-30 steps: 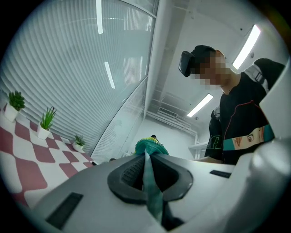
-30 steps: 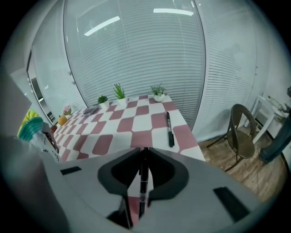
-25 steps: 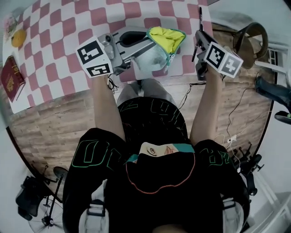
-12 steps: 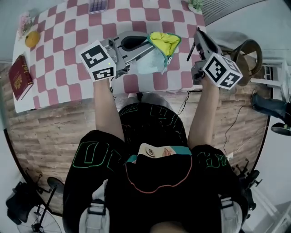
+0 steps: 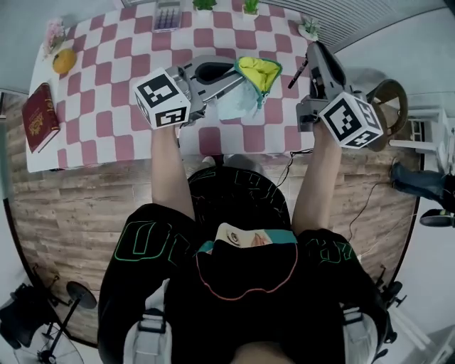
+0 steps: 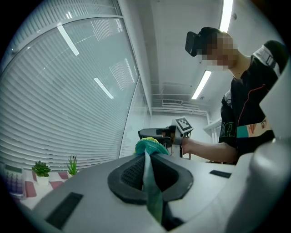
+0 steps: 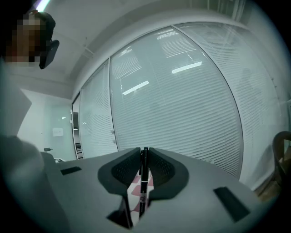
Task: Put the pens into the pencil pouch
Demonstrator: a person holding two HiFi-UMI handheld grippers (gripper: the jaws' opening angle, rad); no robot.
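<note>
The pencil pouch [image 5: 245, 96], teal with a yellow lining, hangs above the checkered table [image 5: 106, 92], mouth gaping up. My left gripper [image 5: 234, 73] is shut on the pouch's edge; in the left gripper view the teal fabric [image 6: 149, 182] is pinched between the pads. My right gripper [image 5: 317, 51] hovers just right of the pouch, shut on a black pen [image 5: 297, 75]. In the right gripper view the pen [image 7: 142, 182] stands upright between the jaws of the right gripper [image 7: 143, 157]. The right gripper [image 6: 157, 134] also shows beyond the pouch top [image 6: 148, 145].
On the table lie a red book [image 5: 37, 117], an orange [image 5: 64, 60], a calculator [image 5: 168, 14] and small potted plants [image 5: 250, 6] along the far edge. A chair [image 5: 389, 89] stands right of the table. Blinds cover the windows behind.
My right gripper has risen with the pen and tipped to point level. The left gripper has lifted the pouch a little and rolled slightly.
</note>
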